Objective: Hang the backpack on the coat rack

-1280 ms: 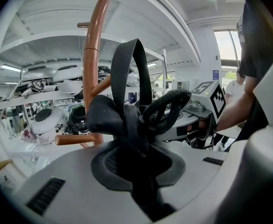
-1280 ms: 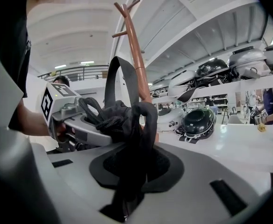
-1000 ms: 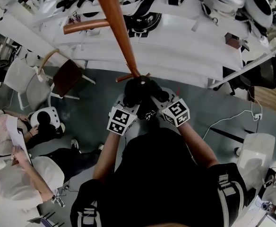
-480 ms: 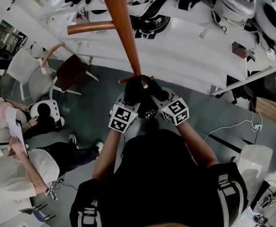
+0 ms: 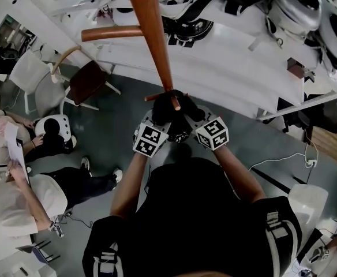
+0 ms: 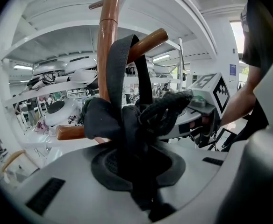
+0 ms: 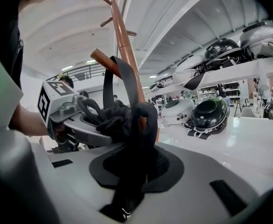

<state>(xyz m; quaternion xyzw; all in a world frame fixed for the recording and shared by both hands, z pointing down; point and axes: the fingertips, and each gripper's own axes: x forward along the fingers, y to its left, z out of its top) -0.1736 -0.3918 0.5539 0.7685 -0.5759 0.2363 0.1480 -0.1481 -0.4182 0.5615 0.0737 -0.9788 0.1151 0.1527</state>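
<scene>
The black backpack's bunched top and webbing strap sit at a short peg of the brown wooden coat rack pole. In the left gripper view the strap loops over the peg beside the pole. My left gripper and right gripper meet there, each shut on the black strap. The strap runs down between the left gripper's jaws and the right gripper's jaws. The backpack's body is hidden below the grippers.
A longer peg juts left from the pole higher up. White shelves with helmets stand behind the rack. A brown chair and seated people are at the left, and cables lie on the floor.
Both grippers, with the black bundle between them, have edged slightly toward the pole and its short peg. Both grips look unchanged.
</scene>
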